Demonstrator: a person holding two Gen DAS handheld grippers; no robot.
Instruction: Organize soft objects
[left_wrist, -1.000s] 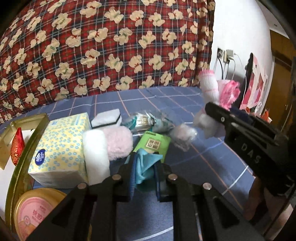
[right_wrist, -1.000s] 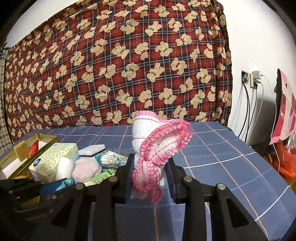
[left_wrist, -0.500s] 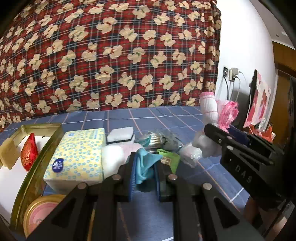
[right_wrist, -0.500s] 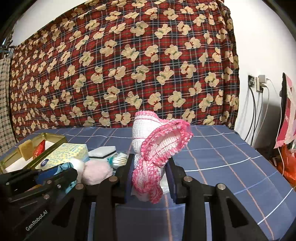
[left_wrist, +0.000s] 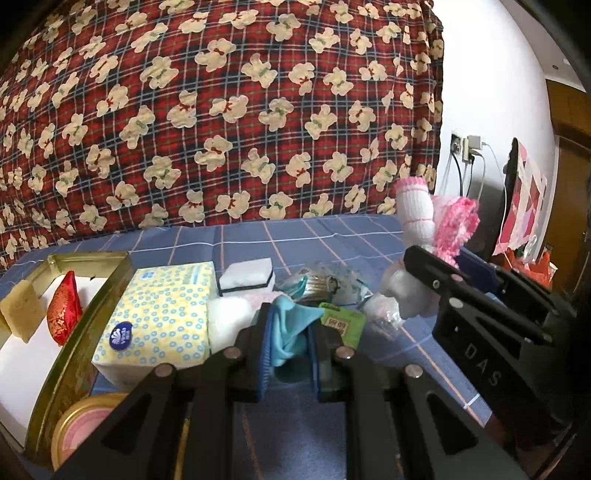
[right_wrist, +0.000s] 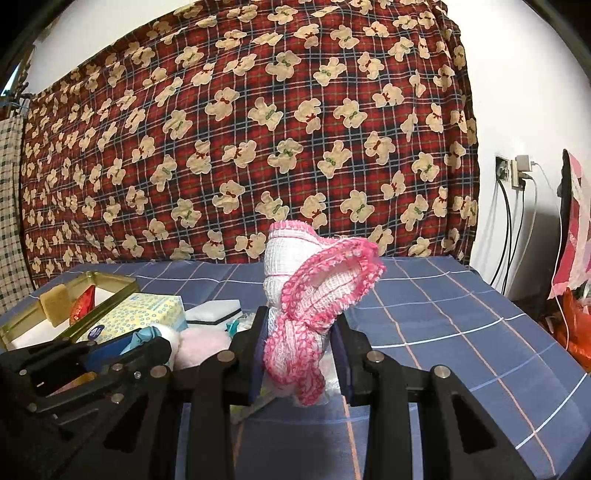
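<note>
Behind everything hangs a red plaid cloth w/ cream bear shapes; below it the surface is covered by a blue checked sheet. We see our left gripper w/ jaws pinched shut on a crumpled teal cloth. Our right gripper has jaws nearly closed, clamping a white mesh cloth w/ pink crocheted edge, held clear above the sheet. Left side: a gold-rimmed tin tray holding a red embroidered pouch and a tan block. Beside it sit a yellow dotted tissue pack, a white sponge w/ black base, a pink fluffy puff and a green labelled packet. A clear plastic bag is crumpled, contents hard to make out. The left gripper's body blocks pt of the pile in the right view.
</note>
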